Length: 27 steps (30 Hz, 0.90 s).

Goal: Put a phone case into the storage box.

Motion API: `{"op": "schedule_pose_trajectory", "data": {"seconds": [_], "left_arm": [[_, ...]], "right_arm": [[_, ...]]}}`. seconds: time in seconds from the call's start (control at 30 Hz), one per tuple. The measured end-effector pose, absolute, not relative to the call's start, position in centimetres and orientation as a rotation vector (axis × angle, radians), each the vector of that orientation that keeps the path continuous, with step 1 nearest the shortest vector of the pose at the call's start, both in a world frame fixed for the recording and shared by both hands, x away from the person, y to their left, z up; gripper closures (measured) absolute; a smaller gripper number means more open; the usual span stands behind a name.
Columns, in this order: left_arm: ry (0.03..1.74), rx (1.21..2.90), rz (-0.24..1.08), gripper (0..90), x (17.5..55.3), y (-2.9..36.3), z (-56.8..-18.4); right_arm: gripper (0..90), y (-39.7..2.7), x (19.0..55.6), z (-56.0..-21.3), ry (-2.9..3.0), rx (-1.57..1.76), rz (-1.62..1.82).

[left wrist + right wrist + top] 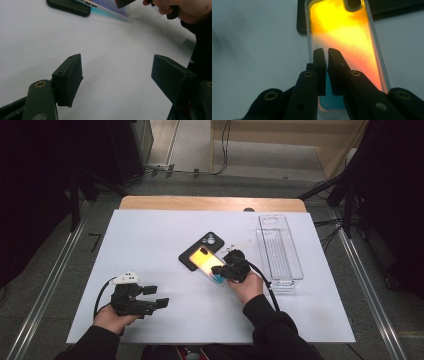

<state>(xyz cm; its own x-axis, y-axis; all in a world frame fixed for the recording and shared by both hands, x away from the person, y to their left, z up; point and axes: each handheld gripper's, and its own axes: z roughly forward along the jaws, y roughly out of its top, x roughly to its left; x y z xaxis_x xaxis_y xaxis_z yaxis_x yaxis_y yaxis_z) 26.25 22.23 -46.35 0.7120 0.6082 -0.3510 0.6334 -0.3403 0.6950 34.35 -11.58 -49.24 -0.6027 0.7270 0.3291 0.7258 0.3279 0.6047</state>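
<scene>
Tongs hover over a bright phone case at the table's centre

Phone case [209, 265], see-through with an orange-to-blue glow, lies just right of centre in the high view, its upper end resting across a black phone [202, 249] that lies camera side up. The right gripper [223, 269] sits directly over the lower end of the case, held by the person's right hand [246, 286], whose dark sleeve enters from the bottom of the frame. In the right gripper view the two black jaws stand nearly together, a thin slit between them; nothing is caught in that slit, and the case [344, 42] spreads out behind and beneath them. Whether the tips touch its surface cannot be told.

At the lower left of the high view the left gripper [156, 296] rests low over the white table [150, 235], well apart from the case, in the person's left hand [111, 319]. Its own view shows the jaws spread wide (bare table between them), with the edge of the case [110, 11] and the black phone [68, 7] along the top of the frame.

A clear plastic tray [279, 251], long and narrow, stands at the right of the table, near the right hand but apart from it. A small pale object lies between the tray and the phone, too small to identify.
</scene>
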Motion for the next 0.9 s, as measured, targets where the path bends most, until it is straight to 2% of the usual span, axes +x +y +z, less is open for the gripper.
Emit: {"op": "schedule_pose_trajectory", "data": {"seconds": [0.13, 0.4, 0.43, 0.5, 0.63, 0.73, 0.9], "left_arm": [[0.946, 2.04, -0.036, 25.2, 26.2, 22.2, -46.4], [0.944, 2.037, -0.038, 25.2, 26.2, 22.2, -46.3], [0.942, 2.036, -0.038, 25.2, 26.2, 22.2, -46.3], [0.937, 2.036, -0.041, 25.2, 26.2, 22.1, -46.2], [0.935, 2.035, -0.04, 25.2, 26.2, 22.2, -46.2], [0.932, 2.034, -0.042, 25.2, 26.2, 22.2, -46.2], [0.932, 2.034, -0.046, 25.2, 26.2, 22.1, -46.2]], "right_arm": [[74.4, -12.3, 33.8, -48.2, 2.562, 1.359, 1.18], [51.0, -14.6, 32.7, -46.1, 2.587, 1.285, 1.286], [44.5, -15.0, 32.4, -45.8, 2.603, 1.264, 1.311], [43.0, -15.2, 32.3, -45.7, 2.607, 1.259, 1.314], [34.4, -15.6, 31.4, -45.1, 2.621, 1.203, 1.35], [34.3, -16.1, 30.6, -44.7, 2.64, 1.159, 1.372], [28.7, -17.7, 29.3, -44.5, 2.633, 1.155, 1.43]]}}
